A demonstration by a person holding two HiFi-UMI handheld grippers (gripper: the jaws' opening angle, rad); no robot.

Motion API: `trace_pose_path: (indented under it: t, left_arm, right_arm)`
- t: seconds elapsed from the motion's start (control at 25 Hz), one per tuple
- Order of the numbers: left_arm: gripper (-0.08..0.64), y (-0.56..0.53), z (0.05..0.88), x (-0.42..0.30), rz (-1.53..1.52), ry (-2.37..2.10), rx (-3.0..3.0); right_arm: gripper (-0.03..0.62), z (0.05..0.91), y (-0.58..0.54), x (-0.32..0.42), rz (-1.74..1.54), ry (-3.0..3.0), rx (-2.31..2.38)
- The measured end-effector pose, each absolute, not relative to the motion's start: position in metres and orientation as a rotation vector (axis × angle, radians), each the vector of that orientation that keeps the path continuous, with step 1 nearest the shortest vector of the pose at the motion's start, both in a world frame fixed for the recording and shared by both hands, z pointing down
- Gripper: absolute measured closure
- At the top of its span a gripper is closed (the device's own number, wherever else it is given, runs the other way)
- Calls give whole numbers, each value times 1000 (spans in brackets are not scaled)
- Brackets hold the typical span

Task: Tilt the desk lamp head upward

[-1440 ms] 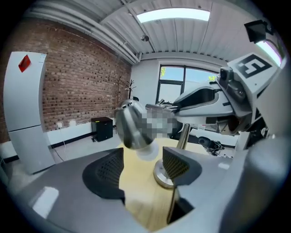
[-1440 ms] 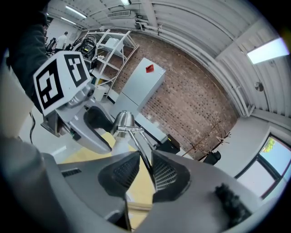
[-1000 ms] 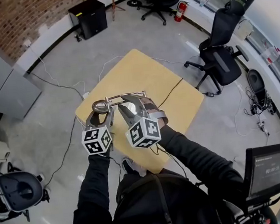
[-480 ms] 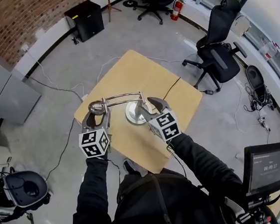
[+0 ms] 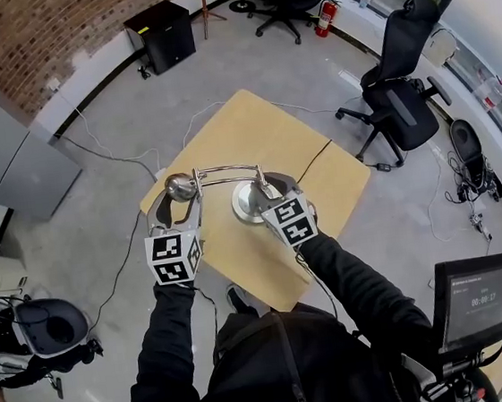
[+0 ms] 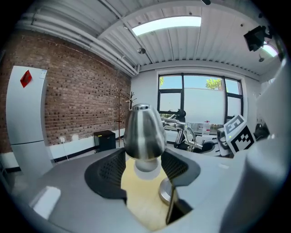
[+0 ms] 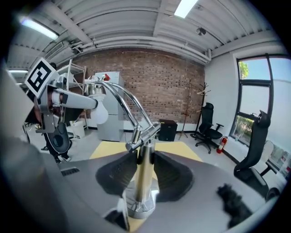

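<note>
Chrome lamp (image 5: 244,207) stands on the table (image 5: 262,136), toward its near-left side; left gripper (image 5: 178,213) clasps the head (image 5: 180,186) at left — right gripper (image 5: 273,193) jaws, just closing, pinch the upright post (image 7: 144,168) at right.

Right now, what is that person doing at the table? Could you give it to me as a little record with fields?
Place: wooden table in an office room
Object: silver desk lamp, its lamp base standing on the table
Left gripper: jaws closed on the lamp head
Right gripper: jaws have just been closing; pads now on the upright lamp post, above the base
Likely purpose: one gripper steadies the post while the other tips the head
</note>
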State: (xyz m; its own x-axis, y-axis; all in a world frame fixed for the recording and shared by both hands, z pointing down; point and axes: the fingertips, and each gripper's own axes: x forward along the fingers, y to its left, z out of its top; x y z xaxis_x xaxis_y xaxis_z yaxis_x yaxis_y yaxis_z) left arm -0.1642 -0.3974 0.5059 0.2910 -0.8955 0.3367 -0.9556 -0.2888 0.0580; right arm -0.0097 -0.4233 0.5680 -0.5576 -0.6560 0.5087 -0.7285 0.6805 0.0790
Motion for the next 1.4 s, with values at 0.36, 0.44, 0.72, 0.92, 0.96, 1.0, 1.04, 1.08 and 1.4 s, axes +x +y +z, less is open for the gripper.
trace_pose_path:
  t: [0.36, 0.44, 0.72, 0.92, 0.96, 1.0, 1.04, 1.08, 1.4]
  left_arm:
    - [308, -406, 462, -152, 506, -1797, 2470]
    - [308, -407, 456, -148, 539, -1807, 2499]
    - [308, -411, 425, -136, 661, -1864, 2621]
    - [307, -414, 420, -125, 753, -1875, 2662]
    - [307, -413, 422, -122, 761, -1878, 2665]
    - [307, -412, 424, -119, 766, -1880, 2667]
    - [307, -411, 426, -117, 768, -1883, 2668]
    - [307, -410, 428, -116, 770, -1884, 2669]
    - [307, -413, 429, -124, 764, -1879, 2676]
  right_arm:
    - [476, 570, -425, -14, 213, -2403, 1032]
    - [476, 572, -425, -14, 216, -2407, 1029]
    - [476, 570, -425, -22, 224, -2419, 1018]
    - [476, 573, -426, -23, 231, -2422, 1014]
    - [476, 576, -425, -21, 228, -2422, 1004]
    - [474, 579, -424, -18, 225, -2423, 991]
    - [474, 581, -422, -16, 226, -2426, 974]
    - [474, 581, -419, -15, 235, -2433, 955]
    - [465, 516, -399, -13, 150, -2557, 980]
